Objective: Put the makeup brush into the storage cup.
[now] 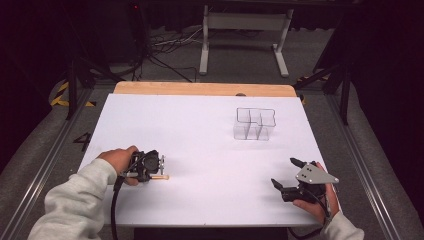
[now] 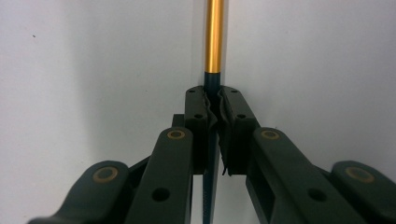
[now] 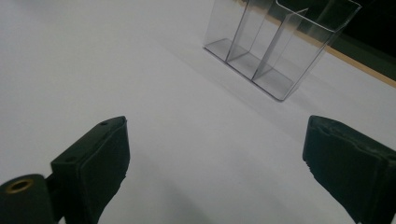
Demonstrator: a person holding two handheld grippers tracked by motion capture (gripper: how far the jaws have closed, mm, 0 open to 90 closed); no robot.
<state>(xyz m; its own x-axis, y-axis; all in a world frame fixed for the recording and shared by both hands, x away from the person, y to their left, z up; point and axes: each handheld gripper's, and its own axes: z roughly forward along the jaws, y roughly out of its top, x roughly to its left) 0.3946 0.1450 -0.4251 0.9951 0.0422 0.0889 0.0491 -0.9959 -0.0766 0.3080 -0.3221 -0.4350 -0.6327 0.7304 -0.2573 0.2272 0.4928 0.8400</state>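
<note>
Left tool (image 2: 214,112) pinching a pen (image 2: 214,37); right tool (image 3: 215,154) spread and idle.

I have the left tool's jaws pressed onto the pen's dark end, its gold barrel pointing away and lying low over the white worktop (image 1: 210,130) at near left. The clear organizer (image 1: 255,124) stands well apart, far right. I judge a lift is next: I keep the pinch firm, raise level, and tilt the pen upright only above a compartment.
</note>
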